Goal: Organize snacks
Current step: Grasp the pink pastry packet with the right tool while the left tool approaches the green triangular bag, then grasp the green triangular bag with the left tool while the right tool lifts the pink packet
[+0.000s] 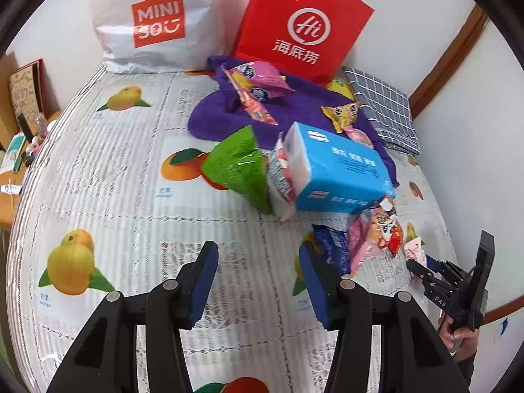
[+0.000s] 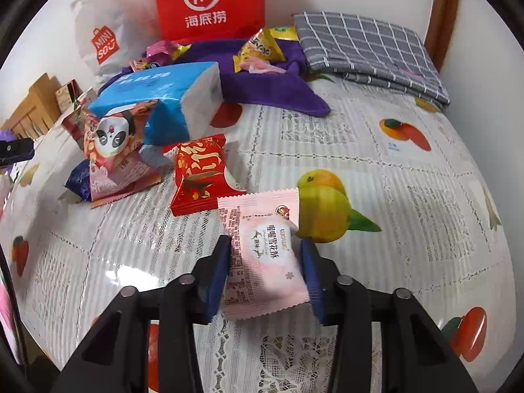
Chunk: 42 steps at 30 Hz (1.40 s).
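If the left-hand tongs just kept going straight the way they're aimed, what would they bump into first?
Probably nothing but the fruit-print tablecloth: the left tongs stand open and empty, tilted down at a bare patch of it. Further along that line stand the green snack bag and blue box, though depth is hard to judge.

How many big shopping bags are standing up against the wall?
2. The white bag stands at the back left of the table, and the red bag leans beside it on the right, behind the purple cloth. None looks hidden.
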Motion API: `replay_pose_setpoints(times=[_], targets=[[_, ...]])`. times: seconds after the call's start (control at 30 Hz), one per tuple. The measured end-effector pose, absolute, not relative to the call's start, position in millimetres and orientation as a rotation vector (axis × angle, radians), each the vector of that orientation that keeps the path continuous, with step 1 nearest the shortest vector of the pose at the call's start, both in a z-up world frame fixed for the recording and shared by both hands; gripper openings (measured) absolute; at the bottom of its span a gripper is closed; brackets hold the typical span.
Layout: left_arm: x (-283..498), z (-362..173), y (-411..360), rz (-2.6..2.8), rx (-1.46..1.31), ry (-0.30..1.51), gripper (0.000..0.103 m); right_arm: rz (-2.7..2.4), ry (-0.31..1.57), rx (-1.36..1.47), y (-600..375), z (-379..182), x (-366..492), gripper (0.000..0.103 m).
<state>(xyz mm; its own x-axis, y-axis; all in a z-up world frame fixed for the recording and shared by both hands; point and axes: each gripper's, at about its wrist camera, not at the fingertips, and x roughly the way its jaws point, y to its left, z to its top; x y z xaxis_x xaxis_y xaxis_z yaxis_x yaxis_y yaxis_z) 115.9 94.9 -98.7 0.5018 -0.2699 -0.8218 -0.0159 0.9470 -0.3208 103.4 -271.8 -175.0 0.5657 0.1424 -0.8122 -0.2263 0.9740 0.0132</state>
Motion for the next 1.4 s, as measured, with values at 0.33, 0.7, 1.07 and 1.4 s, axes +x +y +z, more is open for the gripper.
replay_pose_setpoints(times=[0.33,0.7,1.07,1.4], targets=[[129,-107,94,-0.162,-0.341,1.02,0.049,0.101,0.878,0.008,-297,-177,124,0.035],[176,-122,107,-0.141,-0.437,0.988,0.059,0.089,0.869,-0.02,-292,-184,126,0.038],[214,-153,104,-0.158,-0.483,1.025,0.075,0.102,0.869,-0.008,-294,-184,126,0.04],[203,-150,117,-0.196,-0.505,1.023,0.059,0.102,0.869,-0.008,-294,-184,126,0.04]])
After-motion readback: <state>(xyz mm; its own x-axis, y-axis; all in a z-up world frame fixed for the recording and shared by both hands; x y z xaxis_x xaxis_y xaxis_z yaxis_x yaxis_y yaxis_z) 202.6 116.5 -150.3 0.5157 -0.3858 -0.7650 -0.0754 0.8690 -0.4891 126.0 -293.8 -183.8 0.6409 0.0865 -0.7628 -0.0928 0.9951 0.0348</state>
